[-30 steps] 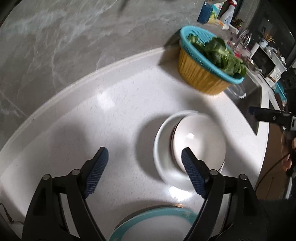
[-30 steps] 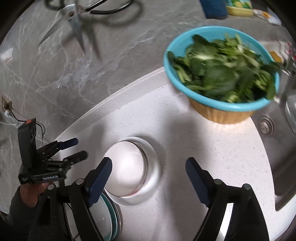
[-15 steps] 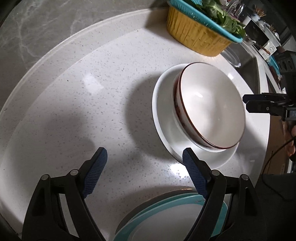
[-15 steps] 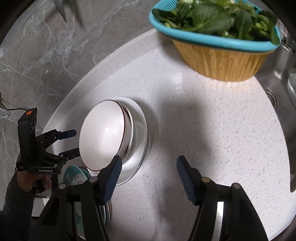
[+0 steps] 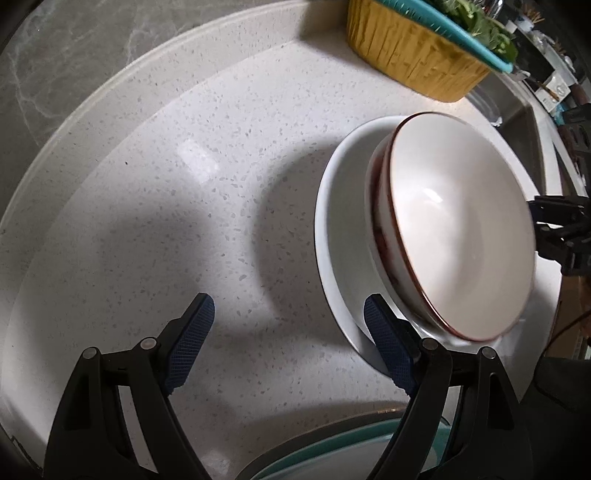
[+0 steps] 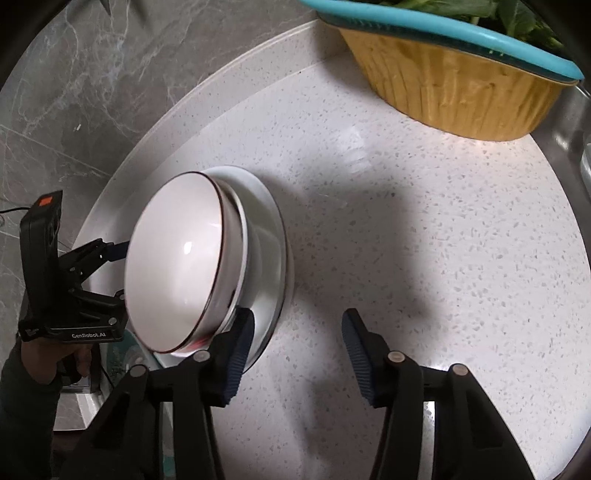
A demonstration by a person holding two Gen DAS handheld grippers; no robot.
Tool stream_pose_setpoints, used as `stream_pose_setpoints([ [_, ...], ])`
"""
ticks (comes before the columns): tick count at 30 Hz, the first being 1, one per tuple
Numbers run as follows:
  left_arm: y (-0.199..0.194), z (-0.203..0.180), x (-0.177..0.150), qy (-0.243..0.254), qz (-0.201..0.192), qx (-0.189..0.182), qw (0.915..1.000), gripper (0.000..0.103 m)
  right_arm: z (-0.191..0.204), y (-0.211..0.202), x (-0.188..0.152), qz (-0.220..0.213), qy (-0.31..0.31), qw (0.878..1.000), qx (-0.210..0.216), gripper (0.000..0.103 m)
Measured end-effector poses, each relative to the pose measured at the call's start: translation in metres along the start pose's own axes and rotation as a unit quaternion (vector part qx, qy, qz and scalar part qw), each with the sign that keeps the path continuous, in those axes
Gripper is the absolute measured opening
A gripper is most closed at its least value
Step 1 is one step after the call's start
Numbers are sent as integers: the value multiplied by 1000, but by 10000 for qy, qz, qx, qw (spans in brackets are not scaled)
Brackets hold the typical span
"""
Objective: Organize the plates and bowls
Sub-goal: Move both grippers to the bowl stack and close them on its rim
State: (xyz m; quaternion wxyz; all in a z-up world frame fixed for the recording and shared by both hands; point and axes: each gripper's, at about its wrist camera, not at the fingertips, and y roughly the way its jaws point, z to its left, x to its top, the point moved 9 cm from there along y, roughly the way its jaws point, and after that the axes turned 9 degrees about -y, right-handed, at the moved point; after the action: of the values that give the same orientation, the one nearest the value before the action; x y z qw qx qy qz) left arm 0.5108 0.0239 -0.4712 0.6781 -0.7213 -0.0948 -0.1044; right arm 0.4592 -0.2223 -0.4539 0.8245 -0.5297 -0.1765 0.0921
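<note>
- A white bowl [image 5: 458,229] with a thin dark red rim sits inside a wider white plate [image 5: 340,236]; the pair rests on the speckled white counter [image 5: 184,184], toward the right in the left wrist view and toward the left in the right wrist view.
- The same bowl [image 6: 177,266] and plate [image 6: 273,251] show in the right wrist view, with the bowl standing higher than the plate's rim.
- The left gripper [image 5: 288,339] has its fingers spread wide with nothing between them; its right blue pad lies over the near edge of the plate, though whether it touches cannot be told, and its left pad is above bare counter.
- The right gripper [image 6: 295,358] is likewise spread apart and holds nothing; its left pad overlaps the near edge of the plate and bowl, its right pad is over bare counter.
- In the right wrist view the left gripper [image 6: 92,273] appears from the side, held by a hand [image 6: 55,358], its fingers reaching toward the far side of the bowl.
- In the left wrist view the black fingers of the right gripper [image 5: 561,229] show just beyond the bowl's right edge.
- A teal-rimmed plate [image 5: 332,458] lies at the bottom of the left wrist view, near the white plate but apart from it.
- A yellow basket [image 6: 454,92] with a teal rim, holding leafy greens [image 6: 517,14], stands on the counter, well apart from the bowl.
- A grey marble wall [image 6: 74,92] runs behind the counter.
- A steel sink [image 6: 569,122] edge shows beside the basket.
</note>
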Motion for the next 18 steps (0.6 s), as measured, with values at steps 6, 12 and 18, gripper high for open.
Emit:
stream_pose_setpoints([
  [6,14,-2,4,-181,60,-120,9997,79,-5,6,2,-42,119,9999,15,52],
  [12,17,-17,8,-145,-137,-502,9985,37,-3,19,8,-100,171,9997,130,49],
  [18,20,-31,15,-44,-209,-699,9973,16,8,26,16,-232,61,9993,294,25],
])
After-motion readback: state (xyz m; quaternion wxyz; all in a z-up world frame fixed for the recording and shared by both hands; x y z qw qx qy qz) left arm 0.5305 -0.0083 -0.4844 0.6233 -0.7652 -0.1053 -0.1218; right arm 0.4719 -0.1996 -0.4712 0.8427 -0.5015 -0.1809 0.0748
